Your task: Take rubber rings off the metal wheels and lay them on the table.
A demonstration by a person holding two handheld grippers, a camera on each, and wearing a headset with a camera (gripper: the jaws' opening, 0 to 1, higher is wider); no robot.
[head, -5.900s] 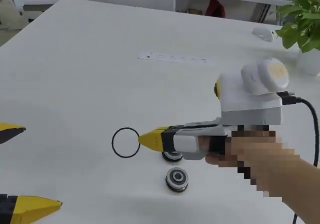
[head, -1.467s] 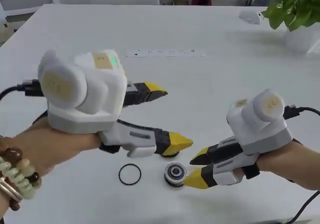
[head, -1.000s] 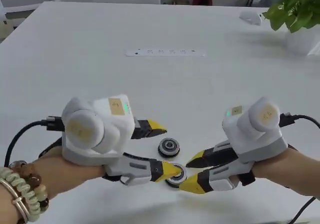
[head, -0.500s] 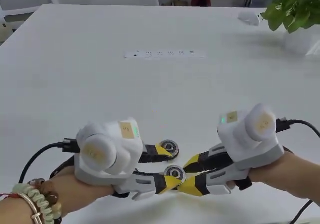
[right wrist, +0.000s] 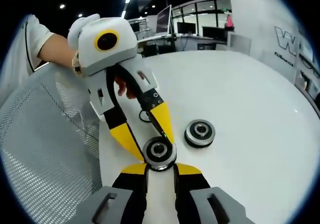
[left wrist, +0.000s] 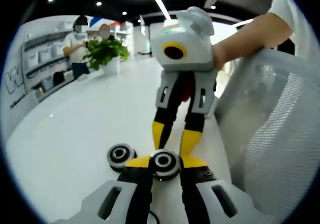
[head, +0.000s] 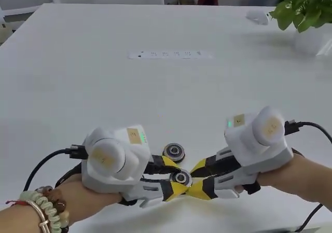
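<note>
Fingertips (left wrist: pixel 137 162) of the left gripper (left wrist: pixel 165 162) and right gripper (right wrist: pixel 159 168) meet tip to tip, both closed narrowly on one metal wheel (head: pixel 181 178), its rubber ring (right wrist: pixel 146 154) seemingly on. With holds this shallow, prying could pop it loose onto the second wheel (head: pixel 174 151) just beyond them on the table (head: pixel 155 87).

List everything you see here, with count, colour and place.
table: one, white, under everything.
held wheel: one, silver and black, between the left gripper and right gripper.
loose wheel: one, silver and black, on the table just beyond.
power strip: one, white, far middle of table.
plant: one, green, white pot, far right corner.
mesh chair: one, pale, at the table's near side.
left gripper: one, white, black, yellow tips, shut on the held wheel.
right gripper: one, same colours, shut on it from opposite.
</note>
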